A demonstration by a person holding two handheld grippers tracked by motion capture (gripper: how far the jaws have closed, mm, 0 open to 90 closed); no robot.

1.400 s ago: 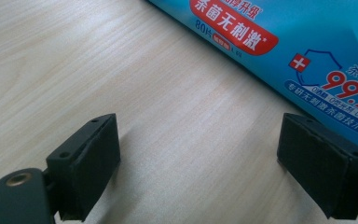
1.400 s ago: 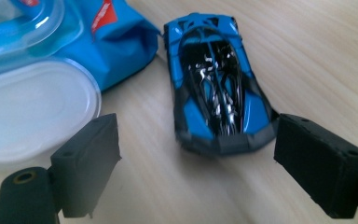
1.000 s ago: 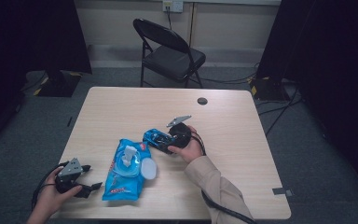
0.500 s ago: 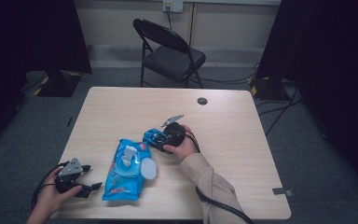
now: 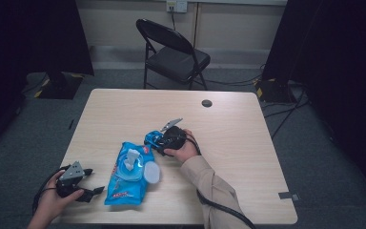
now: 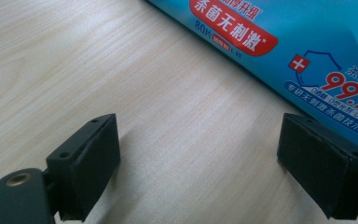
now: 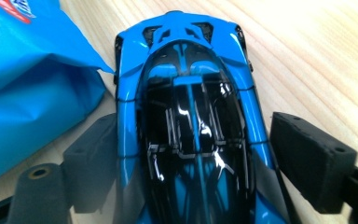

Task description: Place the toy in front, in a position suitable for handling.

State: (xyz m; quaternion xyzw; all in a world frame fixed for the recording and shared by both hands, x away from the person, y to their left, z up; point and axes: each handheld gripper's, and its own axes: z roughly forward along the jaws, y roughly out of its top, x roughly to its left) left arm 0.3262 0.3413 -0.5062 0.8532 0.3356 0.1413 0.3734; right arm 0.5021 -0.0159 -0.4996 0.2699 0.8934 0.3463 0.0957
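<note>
Table light wood, me at its near edge with a gripper in each hand. Wipes pack lies flat near the front left, flap up, a wipe poking out. Toy car, blue and black, sits on the table just beside the pack's far right corner, touching or nearly so. My right gripper is down over the car, jaws have just been closing, car body between them; left pad looks against the car's side, right pad apart from it, so not pinching yet. To do it well I'd centre on the car's middle, keep the jaws square to its sides, clear of the pack's edge, squeeze slow since the shell is glossy. My left gripper is spread wide over bare wood by the pack's near end, holding nothing
</note>
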